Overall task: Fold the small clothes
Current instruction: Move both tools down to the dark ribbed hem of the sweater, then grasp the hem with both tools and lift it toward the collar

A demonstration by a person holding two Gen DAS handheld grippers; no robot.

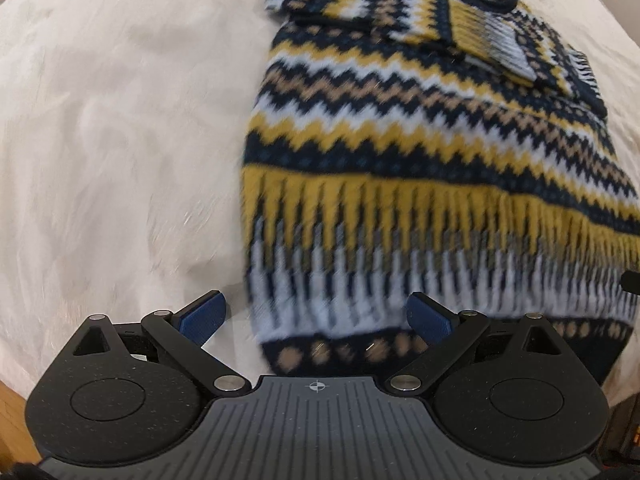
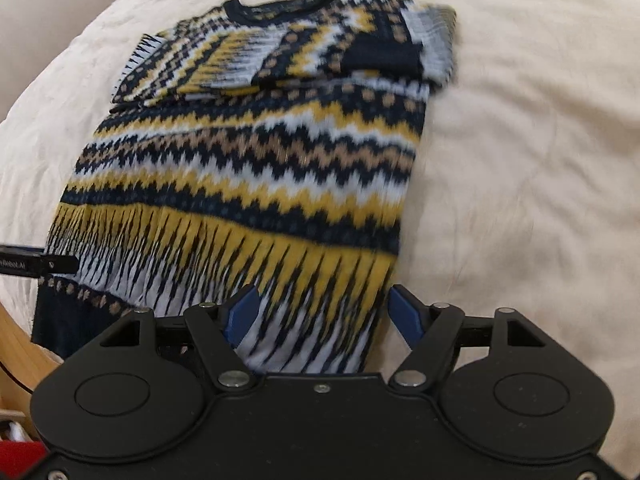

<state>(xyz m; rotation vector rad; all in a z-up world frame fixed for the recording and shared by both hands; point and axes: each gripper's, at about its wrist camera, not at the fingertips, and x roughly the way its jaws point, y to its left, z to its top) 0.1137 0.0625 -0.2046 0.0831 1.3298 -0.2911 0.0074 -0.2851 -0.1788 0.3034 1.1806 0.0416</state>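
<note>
**Sweater: sleeves in, hem fold pending**

The patterned knit sweater (image 2: 248, 168) lies flat on a cream bedspread (image 2: 520, 160), collar at the far end, hem nearest both cameras. Both sleeves are folded across the chest, overlapping just below the collar (image 2: 280, 4). The body is at full length, so I judge the sleeve folds done and the lengthwise fold, hem toward collar, left to do.

The left gripper (image 1: 316, 316) hangs over the hem's left corner. Its blue fingers (image 1: 202, 316) are spread wide; one sits over bare bedspread, the other over the knit. Nothing is pinched between them.

The right gripper (image 2: 320, 312) hangs over the hem's right corner, fingers (image 2: 404, 312) likewise released and wide apart, with hem fabric showing in the gap but no pad pressing on it. Contact with the cloth cannot be confirmed for either; motion blur obscures the edge. A wooden edge (image 2: 24, 344) shows at the lower left.
</note>
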